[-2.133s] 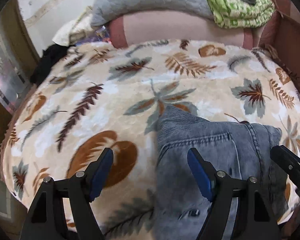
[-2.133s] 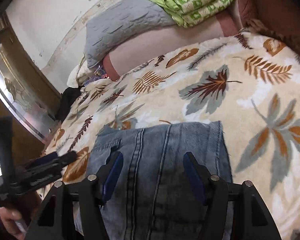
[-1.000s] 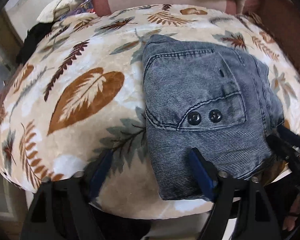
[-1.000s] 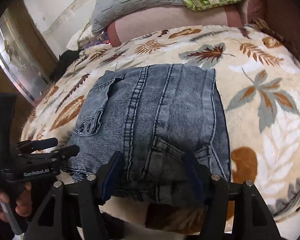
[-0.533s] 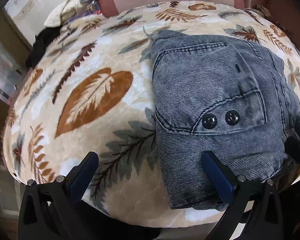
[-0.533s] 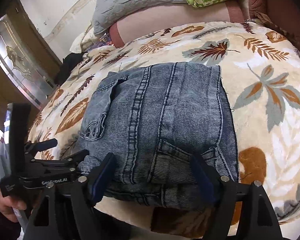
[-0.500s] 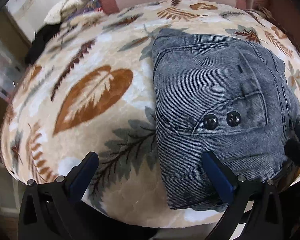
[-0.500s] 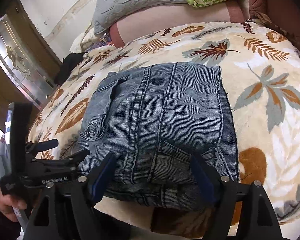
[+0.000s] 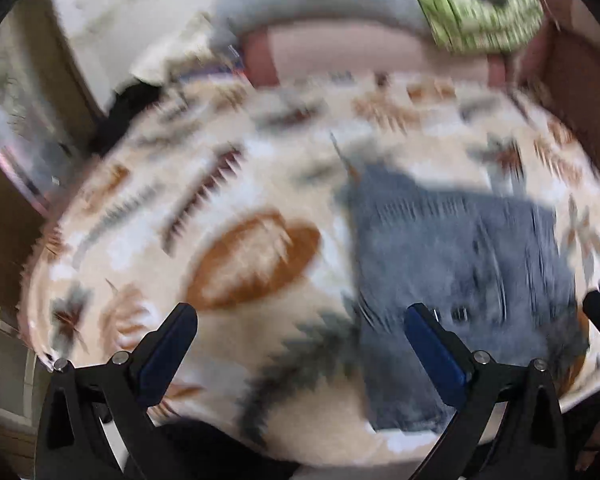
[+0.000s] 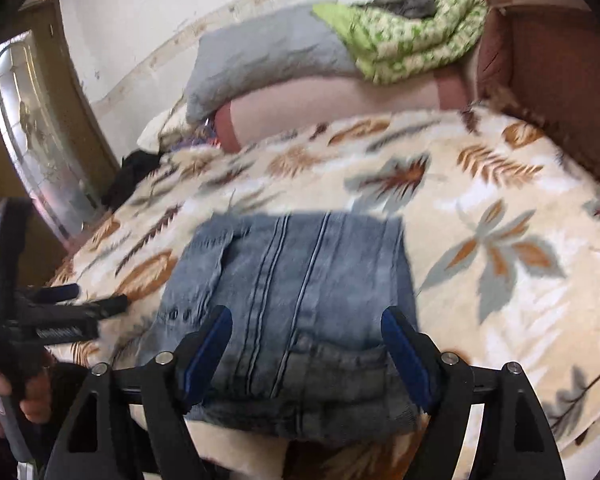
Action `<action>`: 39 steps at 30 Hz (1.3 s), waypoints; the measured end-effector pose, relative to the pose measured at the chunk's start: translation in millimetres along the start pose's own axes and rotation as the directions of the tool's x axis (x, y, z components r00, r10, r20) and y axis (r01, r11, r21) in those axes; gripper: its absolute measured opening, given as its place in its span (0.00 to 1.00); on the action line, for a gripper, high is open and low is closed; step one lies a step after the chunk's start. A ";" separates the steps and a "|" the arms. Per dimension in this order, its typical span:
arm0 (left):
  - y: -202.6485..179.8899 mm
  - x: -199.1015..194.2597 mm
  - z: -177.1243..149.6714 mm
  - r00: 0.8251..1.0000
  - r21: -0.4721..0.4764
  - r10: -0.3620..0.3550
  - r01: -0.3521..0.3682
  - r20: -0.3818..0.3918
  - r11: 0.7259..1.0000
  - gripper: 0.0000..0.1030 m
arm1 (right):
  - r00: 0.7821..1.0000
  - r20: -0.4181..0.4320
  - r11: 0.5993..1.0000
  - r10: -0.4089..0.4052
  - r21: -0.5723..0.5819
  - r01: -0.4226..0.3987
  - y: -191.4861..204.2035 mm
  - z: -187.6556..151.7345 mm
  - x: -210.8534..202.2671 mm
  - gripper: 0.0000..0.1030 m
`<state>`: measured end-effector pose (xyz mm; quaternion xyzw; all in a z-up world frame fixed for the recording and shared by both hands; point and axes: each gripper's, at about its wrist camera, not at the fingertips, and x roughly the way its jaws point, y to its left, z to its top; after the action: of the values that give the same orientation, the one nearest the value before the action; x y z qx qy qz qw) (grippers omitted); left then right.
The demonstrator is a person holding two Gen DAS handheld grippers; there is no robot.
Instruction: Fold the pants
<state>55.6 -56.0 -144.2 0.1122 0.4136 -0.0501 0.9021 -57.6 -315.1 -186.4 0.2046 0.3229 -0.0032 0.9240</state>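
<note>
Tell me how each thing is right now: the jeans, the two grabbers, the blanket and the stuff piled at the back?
jeans: folded into a compact block, lying flat on the blanket, not held.
left gripper: open wide, nothing between its fingers.
right gripper: open, above the jeans' near edge, not pinching them.
leaf-print blanket: spread flat over the bed.
green quilt: folded, stacked at the back.
grey pillow: lying at the back, rumpled.
</note>
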 end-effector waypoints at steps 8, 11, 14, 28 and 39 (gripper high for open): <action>28.4 -44.7 7.8 0.970 -0.068 0.056 -0.041 0.237 0.997 1.00 | 0.991 0.096 0.988 -0.098 -0.107 0.108 8.8 35.3 -20.3 0.78; 36.1 -43.7 8.1 0.971 -0.091 0.051 -0.030 0.235 0.995 1.00 | 0.984 0.145 0.990 -0.104 -0.080 0.116 2.6 33.7 -24.8 0.78; 39.9 -44.9 5.9 0.972 -0.119 0.057 -0.031 0.226 0.992 1.00 | 0.980 0.163 0.992 -0.112 -0.039 0.120 -9.5 21.4 -21.5 0.78; 12.0 -32.7 8.0 0.977 -0.089 0.080 -0.064 0.198 0.994 1.00 | 0.988 0.100 0.993 -0.116 -0.006 0.117 -29.5 15.7 -8.0 0.78; 1.0 -24.5 7.8 0.983 -0.068 0.065 -0.054 0.174 0.996 1.00 | 0.984 0.084 0.988 -0.155 0.021 0.154 -41.9 17.4 -3.8 0.78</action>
<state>45.5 -57.1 -120.5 0.0913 0.3302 -0.0197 0.9393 -56.0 -360.7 -187.6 0.1856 0.2979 -0.0858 0.9324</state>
